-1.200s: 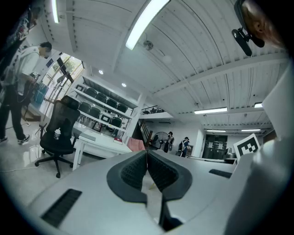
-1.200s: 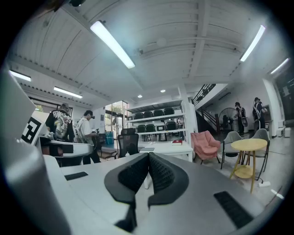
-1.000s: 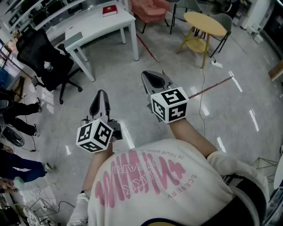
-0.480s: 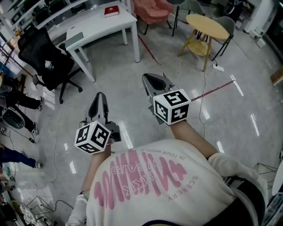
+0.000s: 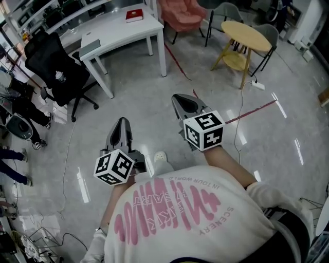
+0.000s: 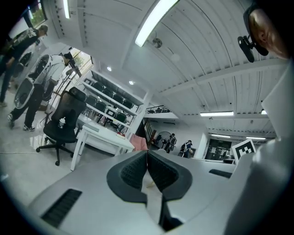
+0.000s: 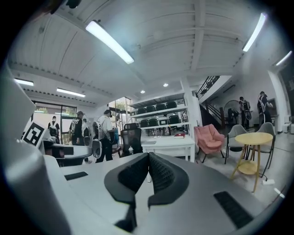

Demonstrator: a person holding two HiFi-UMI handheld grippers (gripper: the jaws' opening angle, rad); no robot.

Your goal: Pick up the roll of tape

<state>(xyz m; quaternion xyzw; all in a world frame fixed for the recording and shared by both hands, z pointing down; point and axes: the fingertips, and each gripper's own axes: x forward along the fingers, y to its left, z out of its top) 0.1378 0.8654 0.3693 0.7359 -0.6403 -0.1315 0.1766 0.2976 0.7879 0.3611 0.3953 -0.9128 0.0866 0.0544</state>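
Out on the open floor (image 5: 154, 87), head view: a person stands with a gripper in each hand, both pointing up-frame.
- The left gripper (image 5: 122, 122) is lower left of centre. The right gripper (image 5: 179, 99) is right of centre and higher in the frame.
- A white worktop (image 5: 123, 32) sits upper left, carrying a red book (image 5: 134, 15) and a flat grey item.
- A black office chair (image 5: 54, 67) stands to the worktop's left, a pink armchair (image 5: 177, 13) top centre, and a round yellow table (image 5: 249, 32) upper right.
- No roll of tape shows anywhere in this view.

Left gripper view:
- The fingers (image 6: 133, 172) are clenched, pads meeting along a single seam with nothing between them.
- Beyond them, the worktop (image 6: 103, 137) and chair (image 6: 64, 124) lie left of centre.
- No tape to be seen.

Right gripper view:
- The fingers (image 7: 163, 174) are clenched tight and empty.
- Past the tips, the worktop (image 7: 167, 142) is at centre, with the armchair (image 7: 209, 137) and yellow table (image 7: 254, 137) to the right and people (image 7: 105, 128) at left.
- The worktop's surface is seen nearly edge-on, so little of what lies on it can be read. No tape is made out.

Judgement:
- The tape's bearing from either set of fingers, and how its axis lies, cannot be told from any view.
- If it rests on the white worktop, it lies up-frame and left of both grippers, on the left gripper's side. That is a guess only.
- Either pair of fingers would need to release before any grasp.
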